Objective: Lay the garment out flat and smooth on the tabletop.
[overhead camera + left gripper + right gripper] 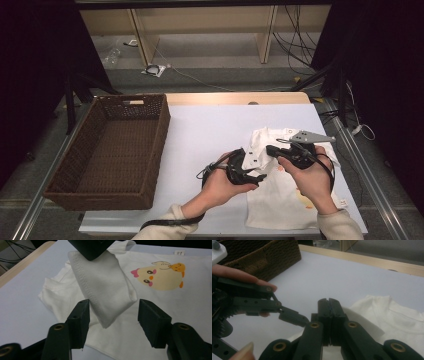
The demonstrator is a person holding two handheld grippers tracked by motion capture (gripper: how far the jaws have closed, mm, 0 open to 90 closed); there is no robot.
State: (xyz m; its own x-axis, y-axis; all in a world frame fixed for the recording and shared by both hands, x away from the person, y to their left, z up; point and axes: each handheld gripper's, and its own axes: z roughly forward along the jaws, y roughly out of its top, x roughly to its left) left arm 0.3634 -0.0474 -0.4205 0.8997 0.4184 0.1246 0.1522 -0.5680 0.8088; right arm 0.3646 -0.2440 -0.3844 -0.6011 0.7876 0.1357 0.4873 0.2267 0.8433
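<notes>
A small white T-shirt (292, 192) is lying flat on the right part of the pale tabletop (210, 135), its printed front facing up. The print, a yellow chick (160, 277) with a pink bow and a smaller orange chick on top, is showing clearly in the left gripper view. A woven brown basket (107, 150) is sitting well apart from the shirt on the left side of the tabletop.

The right gripper (272, 150) is hovering over the upper left part of the shirt, held in the person's right hand (307, 172). Its jaws are pressed together on white cloth: in the right gripper view the two black jaws are meeting with a sliver of fabric visible at their base, and in the left gripper view a sleeve (105, 290) is hanging from that gripper's tip as a folded flap, lifted off the rest of the shirt.

The left gripper (255, 177) is resting just beside the shirt's left edge, in the person's left hand (225, 185), pointing toward the right gripper. Its jaws are standing spread wide, one on each side of the lower end of the hanging sleeve; they are gripping nothing, and a gap is showing between each jaw and the cloth.

The two grippers are sitting close together, nearly tip to tip, over the same corner of the shirt. In the right gripper view, the fingers (242, 277) of the left hand are lying along the top of the left gripper's frame, with the basket behind them.
</notes>
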